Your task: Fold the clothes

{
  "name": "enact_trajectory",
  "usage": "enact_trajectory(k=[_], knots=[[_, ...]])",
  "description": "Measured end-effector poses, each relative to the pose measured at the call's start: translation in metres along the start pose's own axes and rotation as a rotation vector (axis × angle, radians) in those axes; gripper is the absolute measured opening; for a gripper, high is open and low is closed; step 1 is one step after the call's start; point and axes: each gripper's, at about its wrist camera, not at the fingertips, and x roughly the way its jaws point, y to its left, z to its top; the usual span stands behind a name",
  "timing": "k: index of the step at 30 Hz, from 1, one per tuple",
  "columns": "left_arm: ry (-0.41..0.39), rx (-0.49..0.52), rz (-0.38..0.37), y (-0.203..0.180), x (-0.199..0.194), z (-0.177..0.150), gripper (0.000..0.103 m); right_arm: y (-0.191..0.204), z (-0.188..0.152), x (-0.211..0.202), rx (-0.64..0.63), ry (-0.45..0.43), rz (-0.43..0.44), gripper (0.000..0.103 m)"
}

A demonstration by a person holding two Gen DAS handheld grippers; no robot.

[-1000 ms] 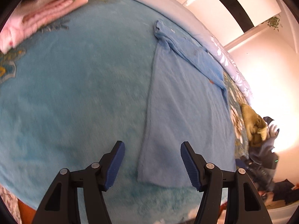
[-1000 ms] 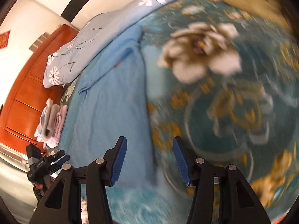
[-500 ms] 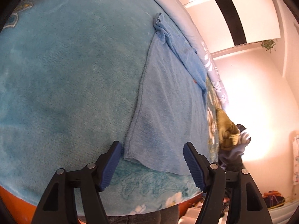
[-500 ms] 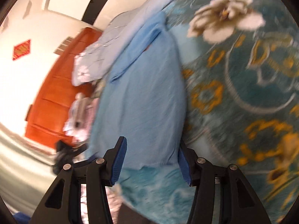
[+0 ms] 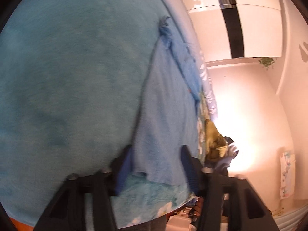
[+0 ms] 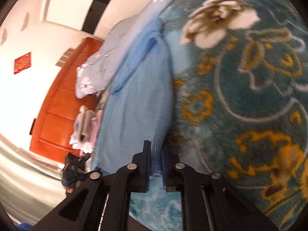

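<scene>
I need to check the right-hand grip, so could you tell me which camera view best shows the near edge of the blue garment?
The right wrist view: the blue garment has its near edge bunched between the shut right gripper. The left wrist view shows that hem loose between the closing left gripper.

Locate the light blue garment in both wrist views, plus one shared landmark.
Left wrist: light blue garment runs centre-right, near edge between the closing jaws, not yet pinched.
Right wrist: garment left of centre, near corner clamped in the shut jaws.
Shared landmark: floral pillow beyond the garment's far end.
</scene>
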Motion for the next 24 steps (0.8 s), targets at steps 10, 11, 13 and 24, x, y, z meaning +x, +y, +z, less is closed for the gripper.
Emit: enact_trajectory(k=[10,11,13,24], knots=[[-0.082,0.062,0.139,-0.008,-0.004,-0.011,0.003,-0.004,-0.001,-0.008,0.015,0.001,-0.038,0.008],[-0.086,0.081,0.145,-0.011,-0.006,-0.013,0.003,-0.004,-0.002,-0.010,0.014,-0.002,-0.043,0.008],[-0.091,0.105,0.148,-0.016,-0.014,-0.017,0.003,0.000,-0.005,-0.015,-0.005,-0.010,-0.059,0.007],[-0.064,0.119,0.154,-0.014,-0.018,-0.020,0.003,-0.005,-0.015,-0.020,0.015,0.011,-0.025,0.007]])
